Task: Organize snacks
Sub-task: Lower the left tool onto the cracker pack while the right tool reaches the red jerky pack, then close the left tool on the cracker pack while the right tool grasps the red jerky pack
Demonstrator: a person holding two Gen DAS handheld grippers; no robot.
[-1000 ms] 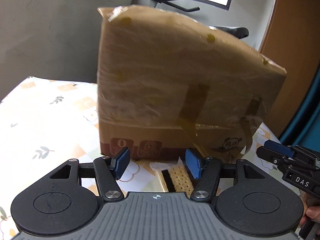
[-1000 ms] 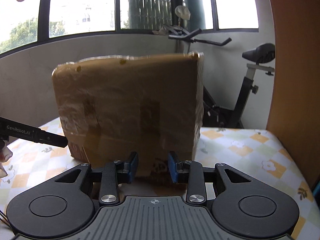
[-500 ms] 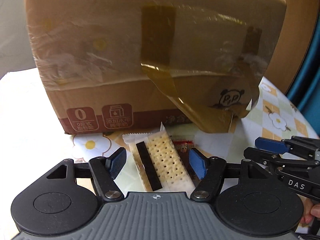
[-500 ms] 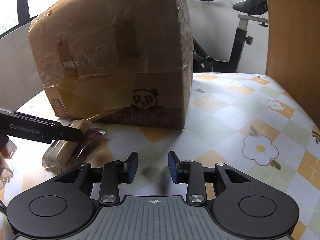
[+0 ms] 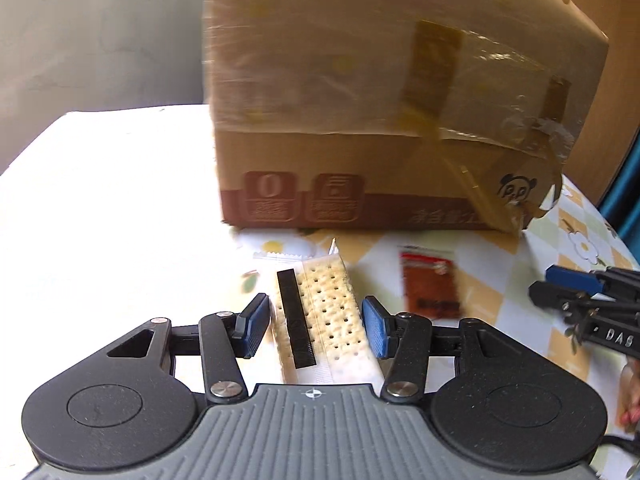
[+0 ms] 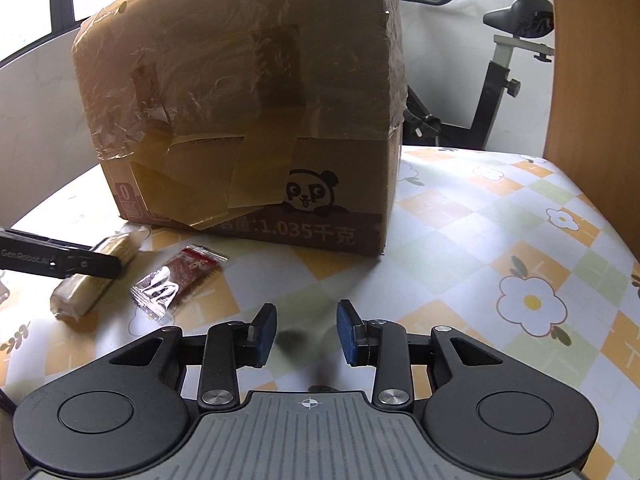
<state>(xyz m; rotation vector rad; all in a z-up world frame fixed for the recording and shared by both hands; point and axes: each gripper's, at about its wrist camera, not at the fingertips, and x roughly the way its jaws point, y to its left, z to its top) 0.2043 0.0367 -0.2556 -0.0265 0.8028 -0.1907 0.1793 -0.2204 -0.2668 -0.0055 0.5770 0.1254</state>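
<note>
Closing its jaws around the cracker packet [image 5: 320,312] lying on the table [image 6: 500,236] before the cardboard box [image 5: 380,120], the left gripper [image 5: 316,326] may crush brittle crackers if squeezed hard, while the right gripper [image 6: 306,334] hovers narrowly parted, empty, near the red snack sachet [image 6: 180,280].

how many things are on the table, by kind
cracker packs: 1
red snack packets: 1
cardboard boxes: 1
total: 3
</note>
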